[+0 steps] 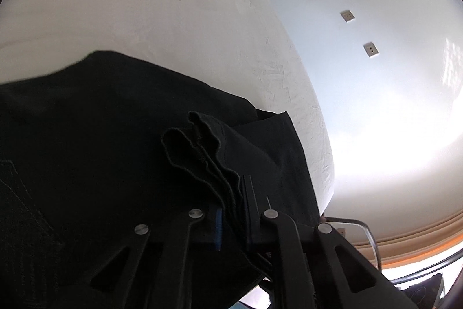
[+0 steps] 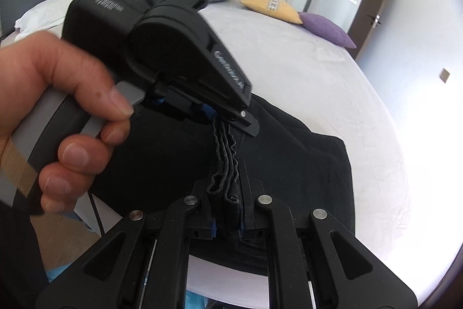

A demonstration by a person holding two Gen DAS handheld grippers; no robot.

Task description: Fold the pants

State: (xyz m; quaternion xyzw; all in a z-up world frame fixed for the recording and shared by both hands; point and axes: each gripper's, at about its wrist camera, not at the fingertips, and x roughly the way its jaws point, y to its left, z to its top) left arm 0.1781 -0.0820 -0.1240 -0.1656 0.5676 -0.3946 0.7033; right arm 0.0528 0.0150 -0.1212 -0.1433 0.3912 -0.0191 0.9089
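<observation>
Black linkage bars fill the bottom of each wrist view, and between them both claws are pressed together on cloth. Right gripper [image 2: 227,193] pinches a bunched stack of dark hem layers, the wavy edges of the pants [image 2: 289,164] rising straight ahead of its fingertips to the left gripper [image 2: 224,122], which clamps the same strip from the far end — its body tilted, held by the person's left hand [image 2: 66,120] to the left of and above the right claw. In its own view, the left gripper [image 1: 231,207] bites the folded edges, which fan out ahead of its tips. Beyond and to either side of both claws, the rest of the black pants lies spread on the white bed [image 2: 332,83]. Further ahead of the right claw sit a yellow cushion [image 2: 272,8] and a purple cushion [image 2: 328,29], touching.
</observation>
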